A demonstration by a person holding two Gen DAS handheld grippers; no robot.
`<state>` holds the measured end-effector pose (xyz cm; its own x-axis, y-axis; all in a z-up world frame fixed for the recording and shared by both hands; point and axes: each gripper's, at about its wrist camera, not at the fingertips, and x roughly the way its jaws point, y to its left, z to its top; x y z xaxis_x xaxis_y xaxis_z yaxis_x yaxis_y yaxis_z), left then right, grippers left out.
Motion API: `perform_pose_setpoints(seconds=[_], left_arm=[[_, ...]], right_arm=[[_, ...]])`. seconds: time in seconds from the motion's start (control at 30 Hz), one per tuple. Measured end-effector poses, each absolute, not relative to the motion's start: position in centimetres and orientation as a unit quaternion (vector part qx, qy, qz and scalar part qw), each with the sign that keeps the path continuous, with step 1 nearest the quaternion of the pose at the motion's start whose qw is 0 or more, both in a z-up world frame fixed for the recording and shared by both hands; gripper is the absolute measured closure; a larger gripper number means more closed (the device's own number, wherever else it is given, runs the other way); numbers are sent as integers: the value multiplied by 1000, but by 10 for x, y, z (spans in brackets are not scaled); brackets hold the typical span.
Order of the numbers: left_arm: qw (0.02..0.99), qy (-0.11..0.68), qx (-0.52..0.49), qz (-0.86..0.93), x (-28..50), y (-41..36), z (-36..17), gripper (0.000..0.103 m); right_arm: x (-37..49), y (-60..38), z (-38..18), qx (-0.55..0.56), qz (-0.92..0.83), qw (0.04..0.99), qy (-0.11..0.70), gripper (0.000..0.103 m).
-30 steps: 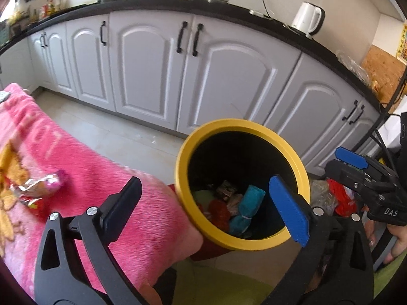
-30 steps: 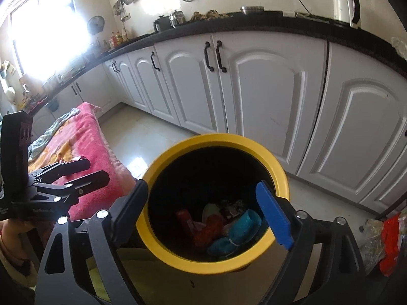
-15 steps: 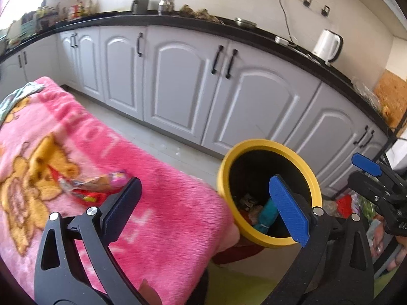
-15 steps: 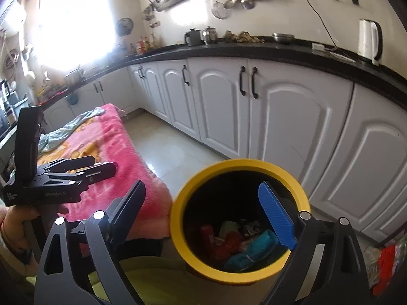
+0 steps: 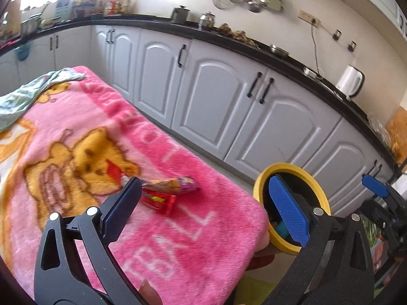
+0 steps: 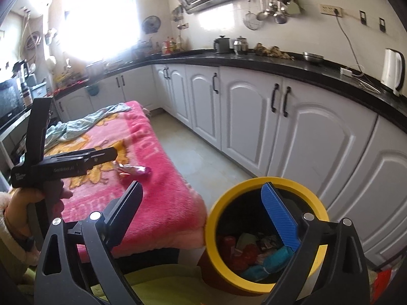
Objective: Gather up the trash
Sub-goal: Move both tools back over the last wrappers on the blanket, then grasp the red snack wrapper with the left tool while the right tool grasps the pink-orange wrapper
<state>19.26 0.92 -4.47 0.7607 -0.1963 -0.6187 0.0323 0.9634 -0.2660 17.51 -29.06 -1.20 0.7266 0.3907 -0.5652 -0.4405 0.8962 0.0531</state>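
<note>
The left gripper [image 5: 203, 208] hung over the pink blanket [image 5: 76, 117] with its fingers [image 5: 122, 211] spread wide and nothing between them, a stance that looked chosen for reaching down onto the next piece of trash rather than for carrying anything. That piece, a crumpled snack wrapper [image 5: 168, 190] in red, yellow and pink foil, lay flat on the blanket just ahead of the left finger tip, near the blanket's edge on the bin side and not touching either finger. Its long axis ran roughly across the left wrist view, with the pink twisted end pointing toward the yellow-rimmed bin [image 5: 318, 185] and the red end toward the bear print; the open fingers stood roughly in line with that length, so a turn of the wrist would probably be needed to pinch it across the narrow way. In the right wrist view the same wrapper [image 6: 134, 171] showed beyond the left gripper [image 6: 101, 156]. The right gripper [image 6: 201, 208] was held near the bin [image 6: 213, 216], fingers likewise apart and empty. The bin stood just beside the blanket's corner, mouth up, already holding several wrappers, which kept the drop short.
</note>
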Motion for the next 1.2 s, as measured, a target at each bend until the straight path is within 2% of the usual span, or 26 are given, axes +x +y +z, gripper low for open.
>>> perform_pose_setpoints(seconds=[0.6, 1.0, 1.03, 1.1, 1.2], left_arm=[[926, 338, -167, 1, 176, 81, -54, 11], [896, 368, -248, 19, 183, 125, -86, 11], [890, 372, -262, 16, 184, 129, -91, 12], [881, 379, -285, 11, 188, 134, -98, 20], [870, 387, -305, 5, 195, 136, -106, 27]], right_arm=[[178, -202, -19, -100, 304, 901, 294, 11], [236, -139, -72, -214, 333, 863, 313, 13], [240, -135, -77, -225, 335, 858, 317, 13], [253, -124, -92, -251, 343, 844, 327, 17], [267, -112, -106, -281, 349, 829, 335, 26]])
